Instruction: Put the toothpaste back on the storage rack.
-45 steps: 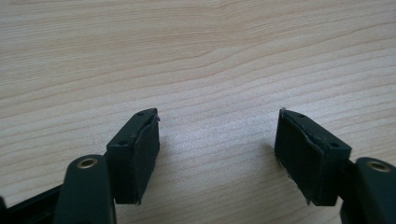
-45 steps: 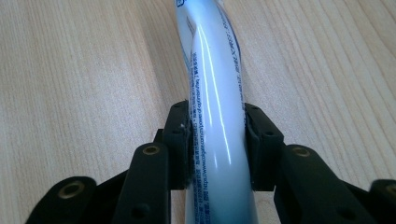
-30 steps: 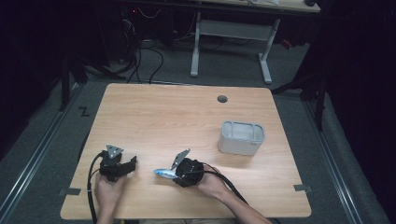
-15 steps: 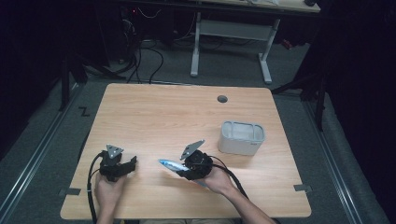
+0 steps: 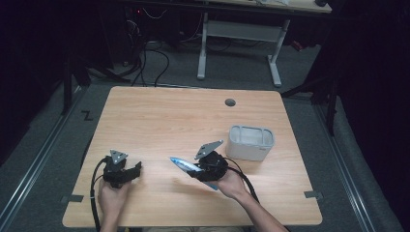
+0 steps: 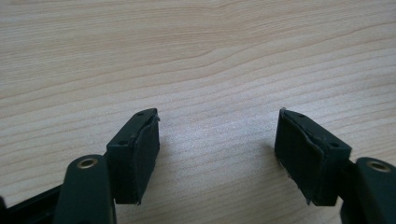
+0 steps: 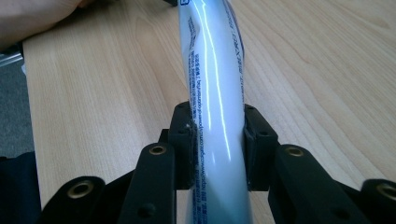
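Observation:
My right gripper [image 5: 199, 170] is shut on a white and blue plastic tube [image 5: 183, 165], held a little above the wooden table [image 5: 169, 121] near its front middle. In the right gripper view the tube [image 7: 212, 84] runs lengthwise between the two black pads [image 7: 184, 144] and has small blue print down its side. My left gripper [image 5: 137, 167] rests at the front left of the table, its jaws pointing right. Its pads [image 6: 137, 154] stand wide apart over bare wood, with nothing between them [image 6: 217, 154].
A grey rectangular bin [image 5: 250, 142] stands on the table to the right of my right gripper. A round cable hole [image 5: 230, 102] sits near the far edge. Dark floor, cables and a desk frame [image 5: 237, 34] lie beyond the table.
My right gripper has lifted and moved right toward the bin with the tube in it, and its hand has turned. The left gripper has stayed put.

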